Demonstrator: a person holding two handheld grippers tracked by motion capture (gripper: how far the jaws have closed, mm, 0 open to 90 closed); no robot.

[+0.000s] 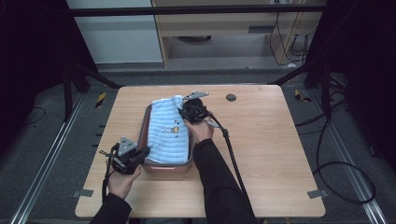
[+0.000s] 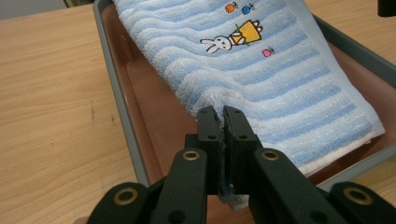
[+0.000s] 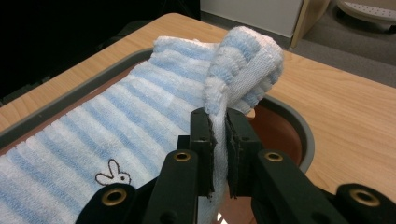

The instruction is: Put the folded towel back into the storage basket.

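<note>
A folded light-blue striped towel (image 1: 167, 129) with a small rabbit picture (image 2: 231, 39) lies in a brown tray with a grey rim (image 1: 145, 122) on the wooden table. My left gripper (image 1: 143, 153) is at the tray's near left corner, shut on the towel's near corner (image 2: 223, 122). My right gripper (image 1: 183, 109) is over the tray's far right part, shut on the towel's far corner, which stands up in a curl (image 3: 243, 65) between the jaws (image 3: 219, 125). The rest of the towel (image 3: 116, 135) lies flat in the tray.
The tray's rim (image 2: 119, 105) runs close beside my left gripper. A small dark round disc (image 1: 230, 97) sits on the table at the far right. A black cable (image 1: 232, 154) trails from the right gripper across the table. Bare wood (image 1: 271, 140) spreads right of the tray.
</note>
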